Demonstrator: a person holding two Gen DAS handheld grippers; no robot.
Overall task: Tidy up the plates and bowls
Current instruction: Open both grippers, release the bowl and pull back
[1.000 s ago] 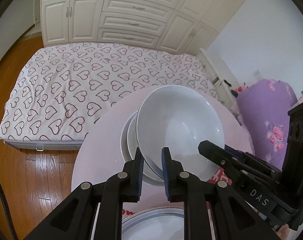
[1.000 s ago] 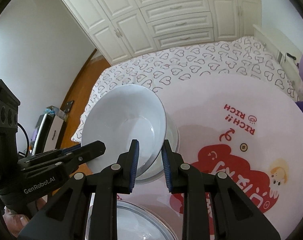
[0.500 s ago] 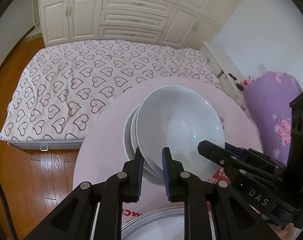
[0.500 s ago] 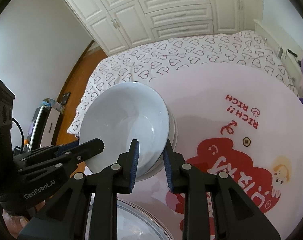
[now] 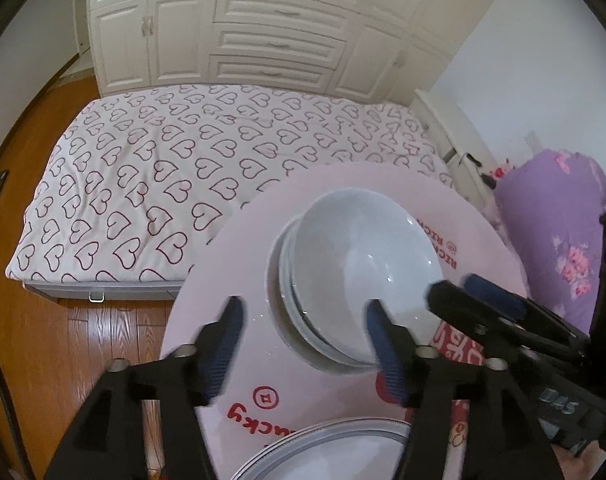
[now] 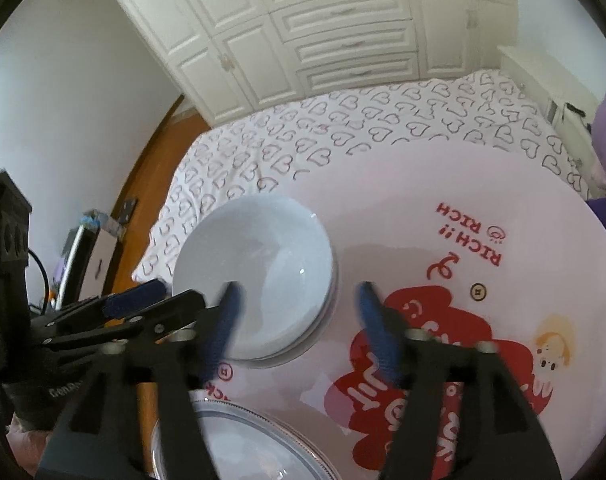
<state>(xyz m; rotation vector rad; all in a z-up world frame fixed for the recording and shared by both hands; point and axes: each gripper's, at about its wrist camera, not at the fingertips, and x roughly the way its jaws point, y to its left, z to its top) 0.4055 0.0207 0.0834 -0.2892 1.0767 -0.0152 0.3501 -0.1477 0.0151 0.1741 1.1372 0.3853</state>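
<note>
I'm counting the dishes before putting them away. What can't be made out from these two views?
- How many bowls are stacked: both views show only rim edges under the top one.
- The plate: cut off by the bottom edge in both views, partly behind gripper fingers.
- The red table lettering: partly hidden behind the fingers, blurred.

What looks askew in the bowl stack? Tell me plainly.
The top bowl sits off-centre on the bowls beneath, whose rims show only on one side, so it looks tilted, not fully nested. Both the left gripper and right gripper are opening with nothing pressed between the pads. Nothing looks spilled or broken.
</note>
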